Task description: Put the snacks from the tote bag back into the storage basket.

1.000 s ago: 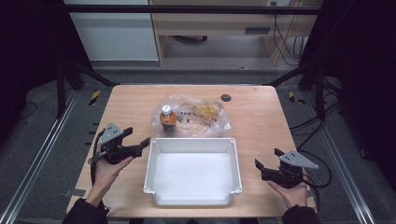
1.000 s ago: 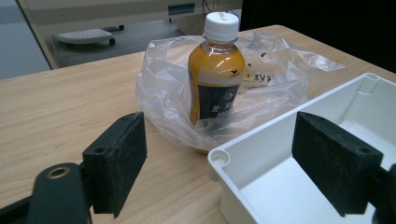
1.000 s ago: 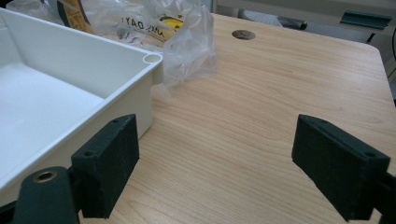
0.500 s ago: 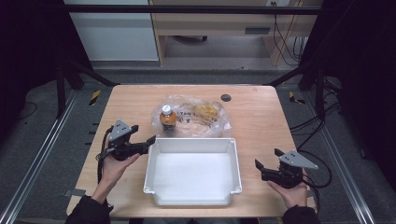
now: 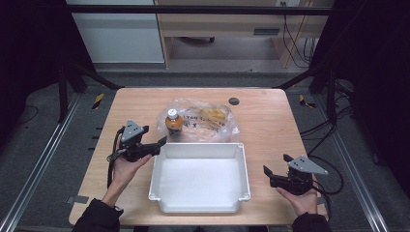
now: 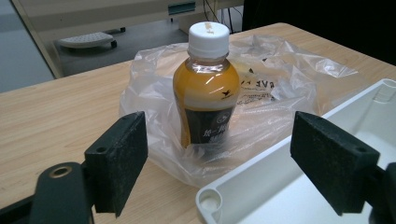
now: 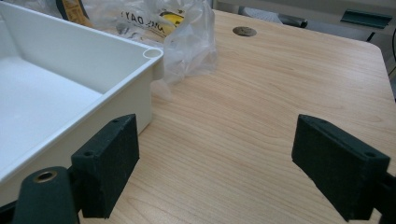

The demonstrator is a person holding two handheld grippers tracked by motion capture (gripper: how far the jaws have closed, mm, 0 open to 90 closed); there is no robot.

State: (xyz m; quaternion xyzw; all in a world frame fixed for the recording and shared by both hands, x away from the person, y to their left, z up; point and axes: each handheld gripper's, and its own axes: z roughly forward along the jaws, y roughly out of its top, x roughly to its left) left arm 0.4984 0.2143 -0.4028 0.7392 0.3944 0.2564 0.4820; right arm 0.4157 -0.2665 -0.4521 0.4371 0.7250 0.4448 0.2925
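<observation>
Approach step: left tongs (image 6: 219, 154) were spread, lined up on the bottle (image 6: 207, 88) near the surface's far edge. Right tongs (image 7: 217, 163) spread, idle. Next likely: advance, pinch bottle.

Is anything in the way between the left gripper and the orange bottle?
Nothing solid. The left gripper is open and aimed at the bottle, with bare table between. The crinkly plastic bag lies under and behind the bottle, beside the white tray.

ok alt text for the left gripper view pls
A bottle of orange drink with a white cap stands upright on a clear plastic bag on a wooden table, framed between the left gripper's two open black jaws. A white tray's corner fills the lower right.
</observation>
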